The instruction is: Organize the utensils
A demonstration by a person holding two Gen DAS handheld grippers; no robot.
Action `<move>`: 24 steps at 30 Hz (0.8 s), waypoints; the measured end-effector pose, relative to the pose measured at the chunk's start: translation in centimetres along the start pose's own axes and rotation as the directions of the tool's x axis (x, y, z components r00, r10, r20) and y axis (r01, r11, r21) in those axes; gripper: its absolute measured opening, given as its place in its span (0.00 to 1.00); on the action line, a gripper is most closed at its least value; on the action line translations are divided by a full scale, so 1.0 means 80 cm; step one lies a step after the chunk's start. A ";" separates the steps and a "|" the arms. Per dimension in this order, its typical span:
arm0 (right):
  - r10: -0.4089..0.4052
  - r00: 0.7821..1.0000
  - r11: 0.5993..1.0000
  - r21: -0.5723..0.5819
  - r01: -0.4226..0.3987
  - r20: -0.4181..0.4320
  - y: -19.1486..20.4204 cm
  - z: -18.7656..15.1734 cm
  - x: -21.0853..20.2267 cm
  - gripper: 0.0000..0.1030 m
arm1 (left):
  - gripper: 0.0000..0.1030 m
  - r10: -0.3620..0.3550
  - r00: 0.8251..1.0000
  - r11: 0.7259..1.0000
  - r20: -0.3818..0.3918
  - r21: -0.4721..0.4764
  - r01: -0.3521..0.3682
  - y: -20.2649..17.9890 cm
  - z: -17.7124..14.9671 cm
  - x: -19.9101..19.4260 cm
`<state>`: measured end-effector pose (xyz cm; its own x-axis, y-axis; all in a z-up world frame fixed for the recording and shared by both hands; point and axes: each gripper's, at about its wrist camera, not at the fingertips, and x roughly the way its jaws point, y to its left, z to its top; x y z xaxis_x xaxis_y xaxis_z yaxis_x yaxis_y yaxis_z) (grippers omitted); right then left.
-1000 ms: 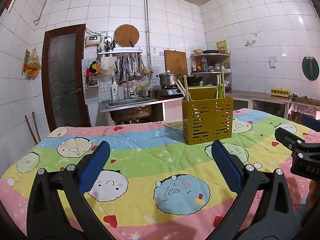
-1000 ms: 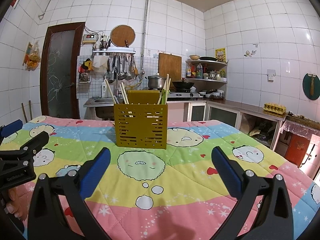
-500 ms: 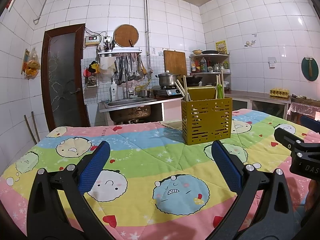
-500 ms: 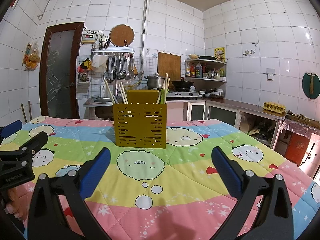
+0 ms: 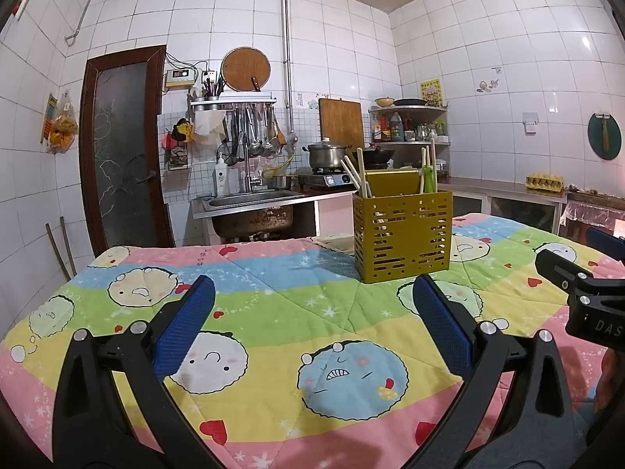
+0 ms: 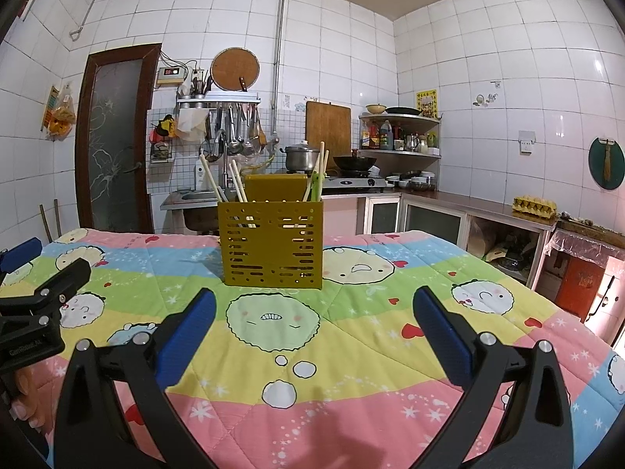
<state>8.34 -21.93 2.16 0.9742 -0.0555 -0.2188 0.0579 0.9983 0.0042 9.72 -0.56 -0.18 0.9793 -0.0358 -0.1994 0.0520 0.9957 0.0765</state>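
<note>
Upright mid-table on the cartoon-print quilted cloth: mustard-yellow perforated holder, pale wooden chopsticks inside. Left gripper and right gripper both spread wide, empty, well short. Chopsticks probably light, stiff, slippery; best pinched near protruding tops.

The left gripper is held low and level, its two black arms spread wide with the blue pads facing each other across an empty gap; nothing sits between them. The right gripper matches that pose, jaws parted just as wide, blue pads bare and gripping nothing. Each tool shows at the edge of the other's view, so the two are side by side, near each other but apart. A few fingertips of the person's hand show beneath the left tool's body.
</note>
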 end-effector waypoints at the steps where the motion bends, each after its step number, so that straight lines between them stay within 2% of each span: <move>1: 0.000 1.000 1.000 0.000 0.000 0.000 0.000 0.000 0.000 0.96 | 0.95 0.000 1.000 1.000 0.000 0.000 0.000 0.000 0.000 0.000; 24: 0.000 1.000 1.000 0.001 0.000 0.000 -0.001 0.000 0.000 0.96 | 0.95 -0.001 1.000 1.000 0.005 0.001 0.001 -0.003 0.001 0.002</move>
<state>8.34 -21.98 2.14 0.9743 -0.0558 -0.2184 0.0583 0.9983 0.0051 9.88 -0.78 -0.17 0.9802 -0.0376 -0.1946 0.0536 0.9955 0.0776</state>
